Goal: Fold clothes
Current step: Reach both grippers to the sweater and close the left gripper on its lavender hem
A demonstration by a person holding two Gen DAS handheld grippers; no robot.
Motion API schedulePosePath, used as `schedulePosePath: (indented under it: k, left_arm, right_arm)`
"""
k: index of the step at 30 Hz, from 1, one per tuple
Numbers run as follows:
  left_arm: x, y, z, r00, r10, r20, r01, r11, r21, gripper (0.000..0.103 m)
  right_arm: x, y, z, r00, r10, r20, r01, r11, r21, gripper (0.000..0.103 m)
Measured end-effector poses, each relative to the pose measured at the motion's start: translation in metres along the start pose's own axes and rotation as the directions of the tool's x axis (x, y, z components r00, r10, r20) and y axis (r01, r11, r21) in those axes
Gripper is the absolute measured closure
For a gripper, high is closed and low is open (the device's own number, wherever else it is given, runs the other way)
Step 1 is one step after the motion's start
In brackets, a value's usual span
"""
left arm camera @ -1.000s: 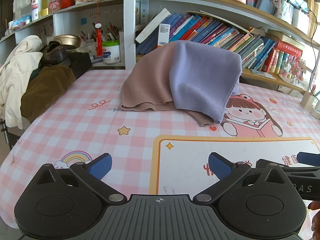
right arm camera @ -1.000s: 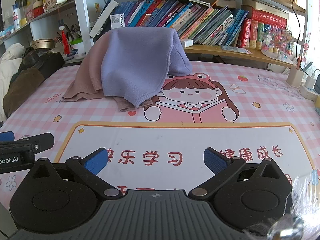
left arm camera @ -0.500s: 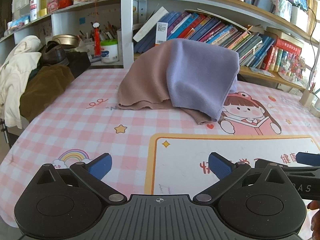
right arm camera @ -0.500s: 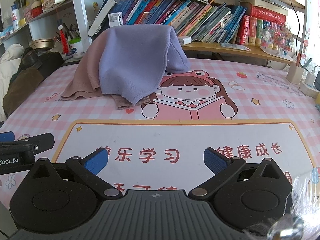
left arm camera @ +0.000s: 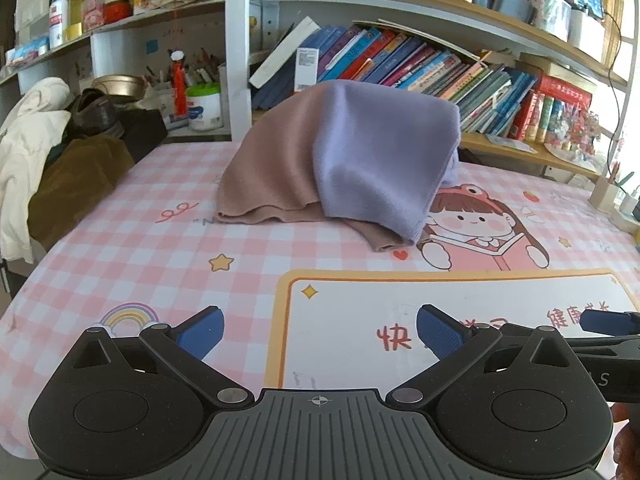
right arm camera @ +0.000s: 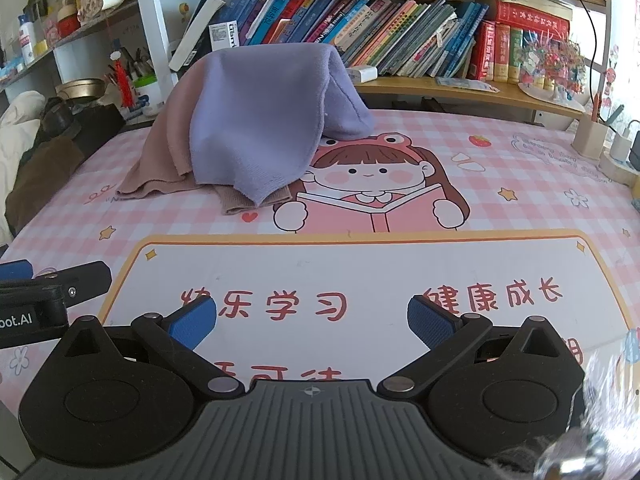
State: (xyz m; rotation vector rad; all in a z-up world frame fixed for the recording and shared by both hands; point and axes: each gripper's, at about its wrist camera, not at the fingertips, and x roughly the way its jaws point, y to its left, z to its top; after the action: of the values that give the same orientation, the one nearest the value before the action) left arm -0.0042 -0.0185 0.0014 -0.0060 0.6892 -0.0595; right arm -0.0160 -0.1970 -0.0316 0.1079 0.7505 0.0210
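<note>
The desk point(right arm camera: 520, 168) under its pink checked mat is the biggest thing before me, with the bookshelf point(right arm camera: 400, 48) packed along its far edge. Draped over something I cannot see, the two cloths sit at the back of the mat: the lavender cloth point(left arm camera: 380, 152) on top, the tan cloth point(left arm camera: 272, 168) beneath it, both tented up and trailing hems onto the mat.

My left gripper point(left arm camera: 318, 334) hangs low over the near part of the mat, jaws wide apart and holding nothing. My right gripper point(right arm camera: 312, 322) is the same: spread wide, empty, well apart from the cloths.

My main worry is the layering. If I pinch the hanging lavender corner where it touches the tan hem, I likely catch both fabrics and drag the whole pile. Whatever props the cloths is hidden, so a sideways pull may tip it toward the books.

To the left, the heap of jackets point(left arm camera: 60, 168) at the desk edge could snag my left jaws on a wide swing. The pen holder point(right arm camera: 590, 136) on the right is a small thing I could knock.
</note>
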Motion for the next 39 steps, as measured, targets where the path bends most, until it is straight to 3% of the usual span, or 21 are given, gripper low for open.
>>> schedulePosePath:
  k: [11,18,22,29,32,39]
  left_arm:
    - [0.005,-0.005,-0.009,0.999,-0.036,-0.036,0.038,0.999,0.039,0.0]
    - [0.022,0.004,0.008,0.998,-0.049,-0.047,0.051,0.998,0.048,0.0]
    - [0.036,-0.001,0.02,0.997,-0.066,-0.033,0.069,0.991,0.116,0.0]
    - [0.078,-0.033,0.037,0.992,-0.111,-0.053,0.122,0.937,0.328,0.0]
    - [0.1,-0.045,0.04,0.994,-0.093,-0.052,0.106,0.917,0.384,0.001]
    - [0.137,-0.077,0.048,0.996,-0.094,0.002,0.08,0.854,0.514,0.001]
  right_arm:
    - [0.007,-0.006,-0.009,0.998,0.007,-0.056,-0.005,0.999,0.042,0.0]
    - [0.015,0.002,0.003,0.999,-0.006,-0.054,0.009,0.998,0.057,0.0]
    - [0.018,-0.004,0.006,0.998,-0.03,-0.056,0.036,0.995,0.097,0.0]
    - [0.013,-0.03,0.015,0.997,-0.072,-0.028,0.076,0.967,0.241,0.0]
    - [0.01,-0.041,0.017,0.996,-0.086,-0.021,0.088,0.948,0.307,0.0]
    - [-0.005,-0.054,0.012,0.987,-0.158,-0.014,0.154,0.928,0.34,0.0]
